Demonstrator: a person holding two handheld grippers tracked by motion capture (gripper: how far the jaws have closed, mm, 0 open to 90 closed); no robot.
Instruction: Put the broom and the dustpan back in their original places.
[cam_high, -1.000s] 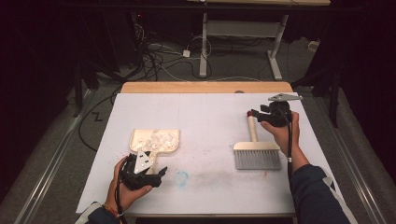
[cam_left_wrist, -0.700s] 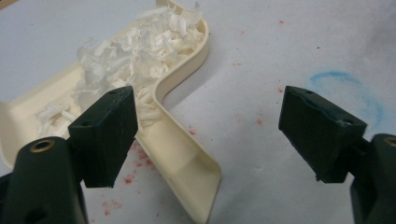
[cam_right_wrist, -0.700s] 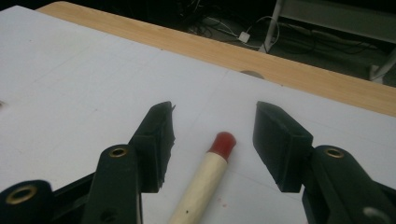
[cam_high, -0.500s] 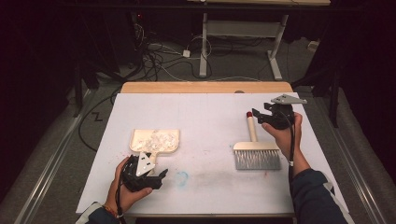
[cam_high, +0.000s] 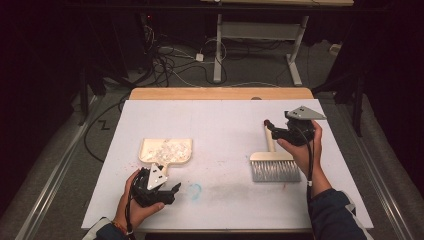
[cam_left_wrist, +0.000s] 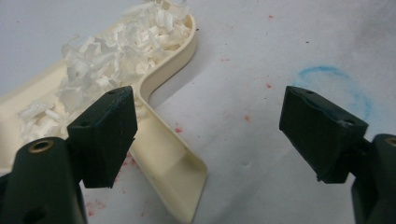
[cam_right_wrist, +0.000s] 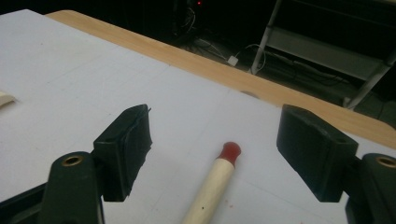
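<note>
Landmark: the dustpan (cam_high: 166, 151), cream plastic, lies flat on the white tabletop (cam_high: 225, 120), left of middle, its handle pointing toward me.
My left gripper (cam_high: 170, 191): nearest to me, just on the near side of the dustpan handle, held in my left hand (cam_high: 137, 205); its jaws stand wide apart and grasp nothing.
Left gripper view: the dustpan handle (cam_left_wrist: 173, 158) runs down between my jaws, close beside the left one; whether that jaw touches it I cannot tell.
Blue ring mark (cam_high: 195, 190): a faint chalky circle on the tabletop, just right of the dustpan handle and beside my left gripper.
Red specks (cam_left_wrist: 177, 129): scattered on the tabletop around the dustpan handle.
Shavings (cam_high: 169, 147): a white, flaky pile inside the dustpan, heaped toward its far wall.
Brush (cam_high: 275, 165): well to the right of the dustpan, lying flat, grey bristles toward me, pale wooden handle pointing away.
My right gripper (cam_high: 270, 128): beyond the brush bristles, far right of the dustpan, held in my right hand (cam_high: 302, 150); jaws released, spread wide.
Right gripper view: the brush handle's red tip (cam_right_wrist: 230, 150) lies between my jaws, untouched by either.
Wooden edge (cam_high: 220, 93): a bare strip of the tabletop beyond the white sheet, far side of the dustpan.
Floor (cam_high: 185, 65): farthest off, dark, with tangled cables and a table frame (cam_high: 260, 35).
</note>
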